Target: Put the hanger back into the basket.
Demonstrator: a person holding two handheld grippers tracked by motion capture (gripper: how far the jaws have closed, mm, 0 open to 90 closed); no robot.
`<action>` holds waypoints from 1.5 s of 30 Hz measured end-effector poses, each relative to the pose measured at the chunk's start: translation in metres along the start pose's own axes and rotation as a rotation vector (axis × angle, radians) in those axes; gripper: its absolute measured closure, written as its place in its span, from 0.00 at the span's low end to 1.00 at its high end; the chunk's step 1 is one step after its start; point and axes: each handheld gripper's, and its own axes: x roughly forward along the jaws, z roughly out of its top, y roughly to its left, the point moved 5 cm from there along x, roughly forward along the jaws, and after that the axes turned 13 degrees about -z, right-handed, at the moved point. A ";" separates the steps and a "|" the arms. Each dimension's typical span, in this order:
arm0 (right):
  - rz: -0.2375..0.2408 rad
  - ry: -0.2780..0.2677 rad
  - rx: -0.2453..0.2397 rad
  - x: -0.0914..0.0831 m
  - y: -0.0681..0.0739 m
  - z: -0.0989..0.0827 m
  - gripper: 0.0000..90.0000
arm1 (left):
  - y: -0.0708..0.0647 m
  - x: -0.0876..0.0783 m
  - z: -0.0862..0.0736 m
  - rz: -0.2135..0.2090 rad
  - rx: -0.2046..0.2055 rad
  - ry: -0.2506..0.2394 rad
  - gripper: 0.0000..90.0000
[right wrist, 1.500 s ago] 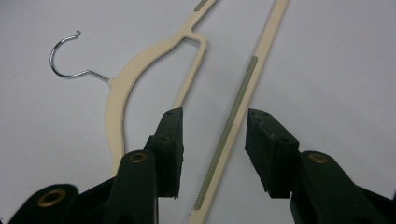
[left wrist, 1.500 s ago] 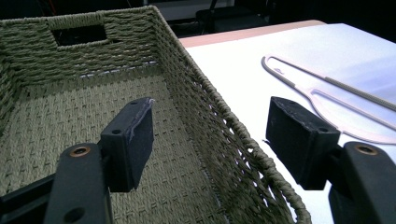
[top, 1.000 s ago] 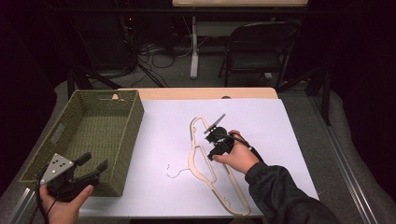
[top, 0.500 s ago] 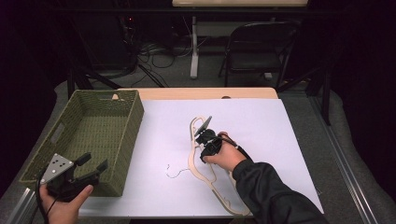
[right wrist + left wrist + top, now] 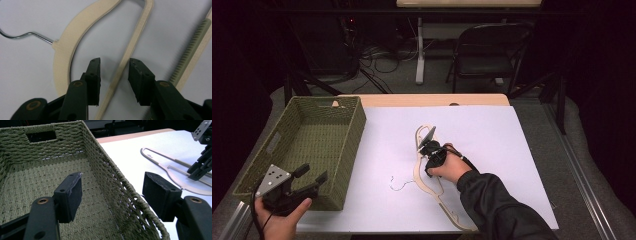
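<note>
- The right gripper (image 5: 113,82) was seen closing around the hanger (image 5: 132,47) bar, jaws not yet touching it.
- The thin bar could be missed if tilted.
- The left gripper (image 5: 112,195) was held open, empty.

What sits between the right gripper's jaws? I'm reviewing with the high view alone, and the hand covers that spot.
Observer: The right gripper view shows the right gripper straddling the thin cross bar of the cream hanger. Its jaws have just been closing, yet a gap remains on each side of the bar.
Operator: Is the left gripper on the basket?
Observer: No. In the left gripper view the left gripper is open over the basket's near corner, and the woven rim passes between its pads untouched.
Operator: Anything notable on the hanger?
Observer: A ribbed strip runs along a second hanger bar, right of the jaws.
</note>
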 end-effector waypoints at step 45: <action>0.002 0.070 0.095 0.000 -0.008 -0.004 0.95 | -0.009 0.006 0.001 -0.025 0.023 0.009 0.37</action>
